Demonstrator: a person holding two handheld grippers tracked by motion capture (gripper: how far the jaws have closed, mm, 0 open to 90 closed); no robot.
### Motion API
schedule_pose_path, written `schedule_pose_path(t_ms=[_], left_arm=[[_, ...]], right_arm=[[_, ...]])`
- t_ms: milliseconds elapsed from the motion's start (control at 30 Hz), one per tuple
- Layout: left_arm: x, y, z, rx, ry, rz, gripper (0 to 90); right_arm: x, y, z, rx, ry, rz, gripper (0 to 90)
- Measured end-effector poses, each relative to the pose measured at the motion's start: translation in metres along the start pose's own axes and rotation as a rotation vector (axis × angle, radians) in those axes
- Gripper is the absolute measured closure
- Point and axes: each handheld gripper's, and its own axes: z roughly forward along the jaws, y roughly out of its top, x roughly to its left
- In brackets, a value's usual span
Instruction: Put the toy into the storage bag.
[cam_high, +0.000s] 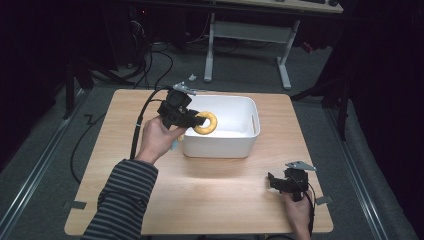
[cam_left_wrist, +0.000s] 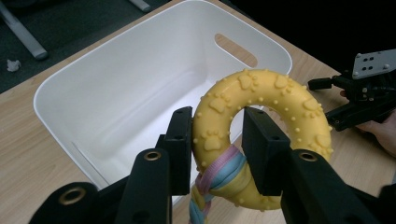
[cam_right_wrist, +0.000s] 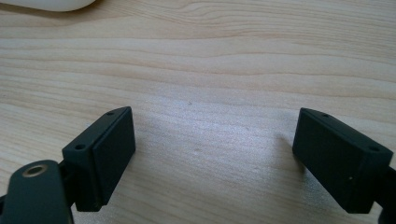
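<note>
Yellow rubber ring toy (cam_left_wrist: 261, 116) is clamped in your left tongs (cam_left_wrist: 217, 140); centre it over the white bin (cam_left_wrist: 116, 88) at frame middle before letting go, right tongs (cam_right_wrist: 215, 154) gaping, empty

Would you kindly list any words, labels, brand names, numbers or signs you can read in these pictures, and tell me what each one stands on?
No readable text anywhere.
Yellow ring toy: raised paw prints and dots, no letters.
White bin: plain, no label or brand.
Left gripper and right gripper: black, unmarked.
Wooden table: bare wood grain.
</note>
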Motion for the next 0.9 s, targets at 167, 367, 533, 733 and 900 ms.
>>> schedule_pose_path(t_ms=[167,367,533,733,900], left_arm=[[0.003,0.008,0.006,-0.001,-0.009,-0.004,64.5],[0.001,0.016,0.018,0.015,-0.010,0.022,64.5],[0.004,0.022,0.027,0.020,-0.010,0.020,64.5],[0.009,0.026,0.034,0.015,-0.003,0.021,64.5],[0.013,0.028,0.040,0.016,0.006,0.020,64.5]], right_arm=[[0.000,0.000,0.000,0.000,0.000,-0.001,13.0],[0.000,0.000,0.001,-0.003,0.000,-0.001,13.0],[0.000,0.000,0.001,-0.003,0.000,-0.002,13.0],[0.000,0.000,0.001,-0.004,0.000,-0.003,13.0],[0.000,0.001,0.001,-0.004,-0.001,-0.002,13.0]])
